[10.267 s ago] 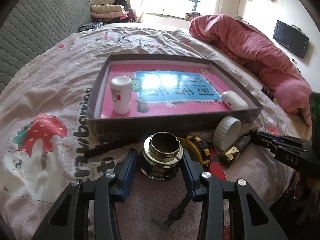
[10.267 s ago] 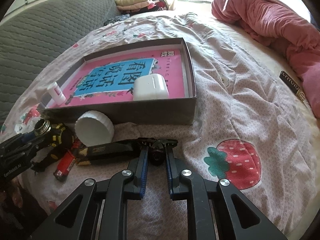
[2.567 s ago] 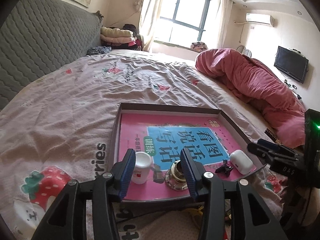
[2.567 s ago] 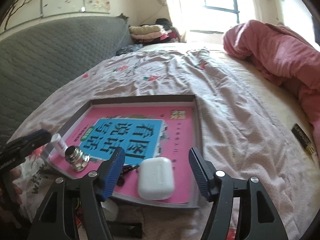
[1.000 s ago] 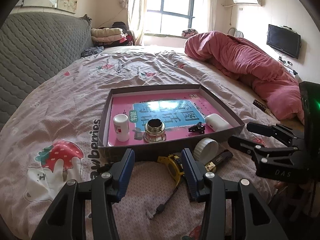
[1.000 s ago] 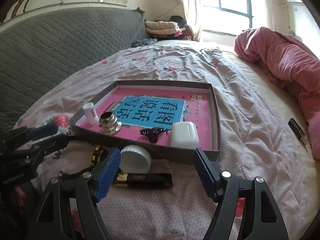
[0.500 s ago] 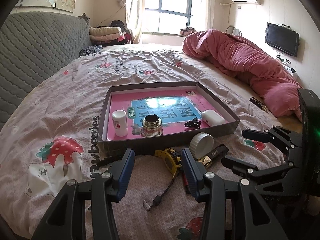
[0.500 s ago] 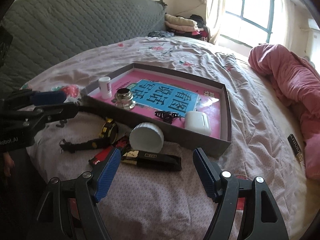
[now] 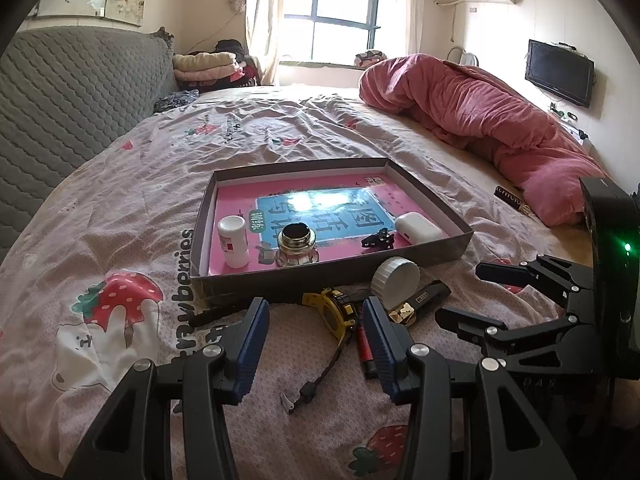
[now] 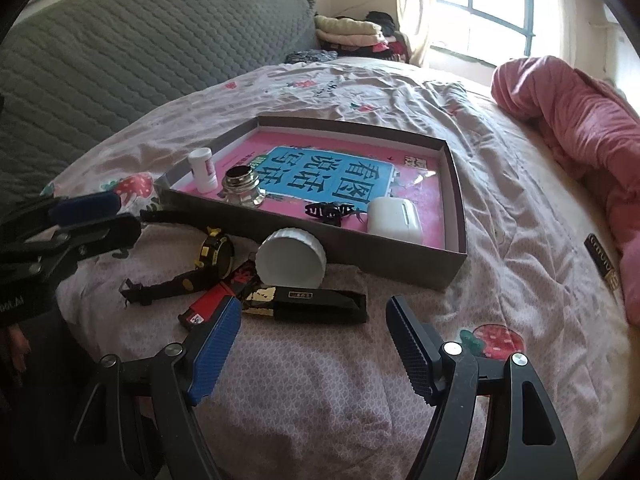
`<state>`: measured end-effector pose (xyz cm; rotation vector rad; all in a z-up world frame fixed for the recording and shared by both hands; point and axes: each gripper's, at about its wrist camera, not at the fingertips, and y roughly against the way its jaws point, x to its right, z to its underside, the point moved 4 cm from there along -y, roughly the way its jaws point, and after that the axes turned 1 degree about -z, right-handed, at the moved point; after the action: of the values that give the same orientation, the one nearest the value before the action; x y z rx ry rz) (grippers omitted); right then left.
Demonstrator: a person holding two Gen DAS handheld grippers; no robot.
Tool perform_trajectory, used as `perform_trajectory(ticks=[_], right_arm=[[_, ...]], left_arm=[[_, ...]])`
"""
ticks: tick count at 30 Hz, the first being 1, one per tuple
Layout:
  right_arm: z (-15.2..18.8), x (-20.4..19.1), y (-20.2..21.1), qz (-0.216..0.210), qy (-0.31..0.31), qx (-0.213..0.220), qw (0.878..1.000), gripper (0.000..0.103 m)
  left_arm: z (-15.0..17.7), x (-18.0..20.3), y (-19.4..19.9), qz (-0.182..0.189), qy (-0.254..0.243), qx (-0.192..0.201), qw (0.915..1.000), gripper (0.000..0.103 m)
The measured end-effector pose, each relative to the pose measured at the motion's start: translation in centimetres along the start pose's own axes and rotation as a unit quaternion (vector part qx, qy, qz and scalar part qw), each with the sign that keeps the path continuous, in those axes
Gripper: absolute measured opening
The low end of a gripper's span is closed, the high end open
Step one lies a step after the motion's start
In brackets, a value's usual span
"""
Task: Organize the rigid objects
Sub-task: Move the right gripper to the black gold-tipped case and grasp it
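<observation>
A shallow grey box (image 9: 320,280) (image 10: 456,184) with a pink floor lies on the bed. Inside stand a white bottle (image 9: 233,241) (image 10: 203,176) and a metal fitting (image 9: 297,245) (image 10: 242,189), with a black clip (image 9: 378,238) (image 10: 330,211) and a white earbud case (image 9: 418,227) (image 10: 392,218). In front of the box lie a white lid (image 9: 397,280) (image 10: 291,258), a yellow tape measure (image 9: 334,312) (image 10: 214,254), a red lighter (image 9: 366,346) (image 10: 214,302) and a black-and-gold bar (image 9: 420,304) (image 10: 316,304). My left gripper (image 9: 314,334) (image 10: 96,216) is open and empty. My right gripper (image 10: 314,340) (image 9: 460,294) is open wide, just short of the bar.
A pink quilt (image 9: 480,120) (image 10: 580,140) is heaped along the right side of the bed. A small dark packet (image 9: 512,199) (image 10: 602,262) lies beside it. A grey padded headboard (image 9: 72,112) rises on the left, folded clothes (image 9: 208,66) behind it.
Both grippers have drawn back from the box; the right view has swung left and down over the loose items. Nothing was taken hold of.
</observation>
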<state>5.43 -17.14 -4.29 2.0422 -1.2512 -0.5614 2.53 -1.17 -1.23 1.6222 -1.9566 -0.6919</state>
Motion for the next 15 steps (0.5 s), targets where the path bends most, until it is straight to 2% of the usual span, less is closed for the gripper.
perform_trajectory(ticks=[8, 12, 15], right_arm=[[-0.4, -0.3, -0.3, -0.031, -0.032, -0.002, 0.999, 0.076], [-0.3, -0.1, -0.7, -0.057, -0.094, -0.015, 0.994, 0.076], [0.1, 0.5, -1.5, -0.068, -0.162, -0.034, 0.984, 0.076]], left_arm=[[0.0, -0.1, -0.3, 0.003, 0.004, -0.002, 1.0000, 0.048], [0.0, -0.2, -0.5, 0.008, 0.007, -0.002, 0.9999, 0.048], [-0.1, -0.3, -0.6, 0.012, 0.012, -0.002, 0.9999, 0.048]])
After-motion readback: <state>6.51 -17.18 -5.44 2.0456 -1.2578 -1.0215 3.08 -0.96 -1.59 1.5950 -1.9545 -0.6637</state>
